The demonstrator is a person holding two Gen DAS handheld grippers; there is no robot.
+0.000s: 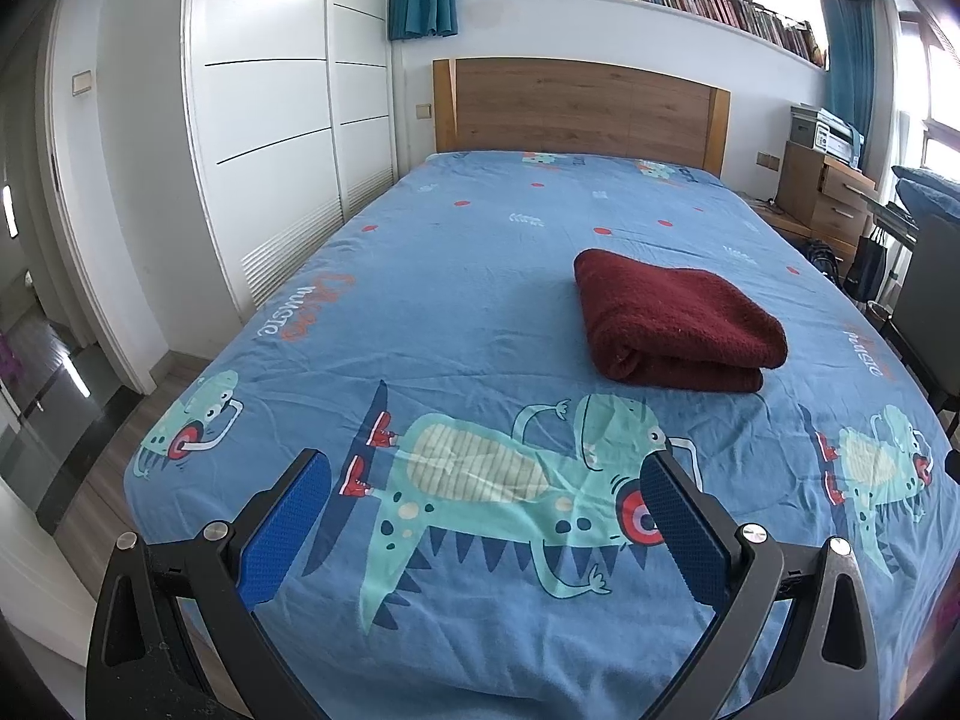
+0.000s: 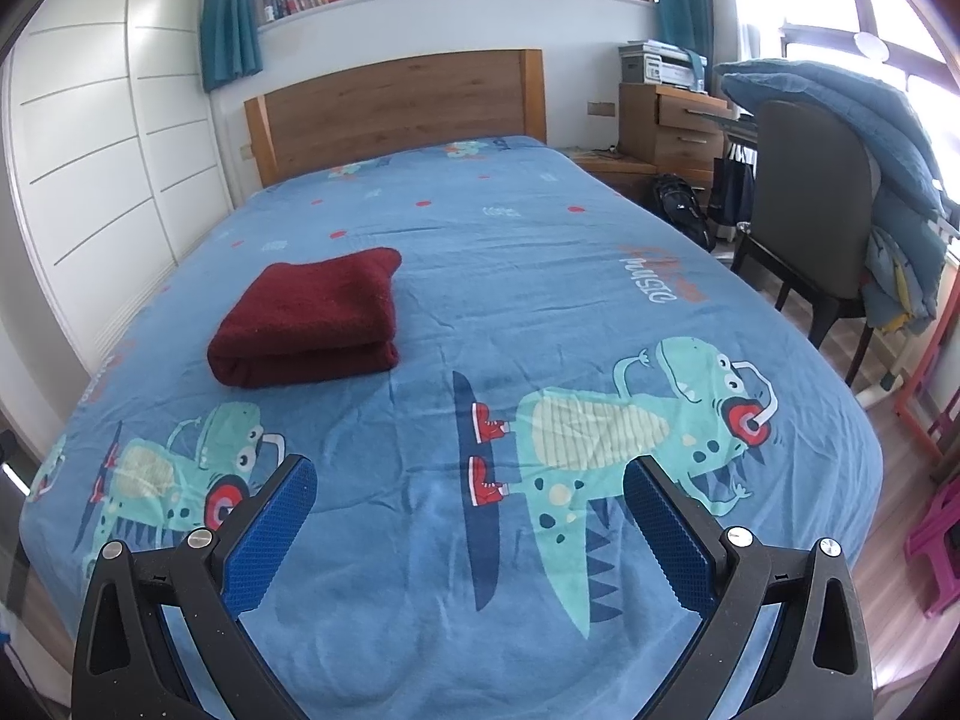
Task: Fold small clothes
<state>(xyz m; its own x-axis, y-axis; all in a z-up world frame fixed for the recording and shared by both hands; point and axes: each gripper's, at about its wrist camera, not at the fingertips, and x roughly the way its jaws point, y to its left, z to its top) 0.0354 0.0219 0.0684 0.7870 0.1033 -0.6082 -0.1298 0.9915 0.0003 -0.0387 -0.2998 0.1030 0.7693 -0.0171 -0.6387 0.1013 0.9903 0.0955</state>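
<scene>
Each hand-held gripper, left (image 1: 485, 465) and right (image 2: 469, 474), gapes empty, well short of the folded maroon cloth (image 1: 675, 321).

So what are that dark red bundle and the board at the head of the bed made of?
The red bundle looks like terry or fleece: fuzzy, matte, thickly folded. The headboard looks like wood or a wood veneer: visible grain, a satin finish.

- Left tongs (image 1: 485, 465) were spread wide, nothing between the blue pads (image 1: 282, 531), held level and pointing forward.
- Right tongs (image 2: 470, 471) were likewise spread wide and empty, held level and pointing forward.
</scene>
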